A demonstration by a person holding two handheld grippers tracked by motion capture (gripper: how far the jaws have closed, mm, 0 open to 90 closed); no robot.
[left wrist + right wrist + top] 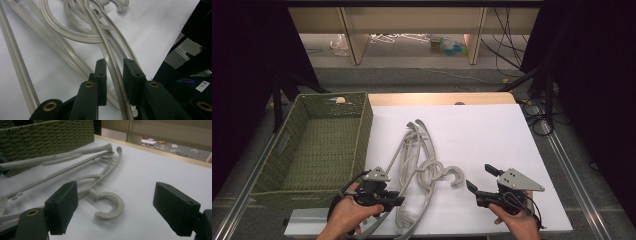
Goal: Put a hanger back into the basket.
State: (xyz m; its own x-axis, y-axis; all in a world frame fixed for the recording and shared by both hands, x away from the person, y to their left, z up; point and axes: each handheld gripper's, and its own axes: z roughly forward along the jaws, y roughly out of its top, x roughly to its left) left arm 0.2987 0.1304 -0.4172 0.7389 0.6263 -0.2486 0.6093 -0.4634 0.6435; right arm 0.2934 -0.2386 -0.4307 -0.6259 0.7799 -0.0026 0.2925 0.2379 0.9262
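Hangers (419, 165): a tangled pile of pale grey plastic ones, lying mid-surface on the white surface (492, 130), just right of the basket; one hook (455, 176) curls out toward the right, clear of the pile. Left tool (394, 201): at the near left edge, in the person's left hand (347, 215), jaws narrow with one hanger arm (113, 72) running between them; the near end of the pile sits under it. Whether the pads press on the arm cannot be told; a thin gap shows at either side in the left gripper view. Right tool (479, 179): near right, in the right hand (517, 220), jaws wide and holding nothing, pointed at the hook. Basket (362, 125): green woven, far left, touching the surface's left edge.
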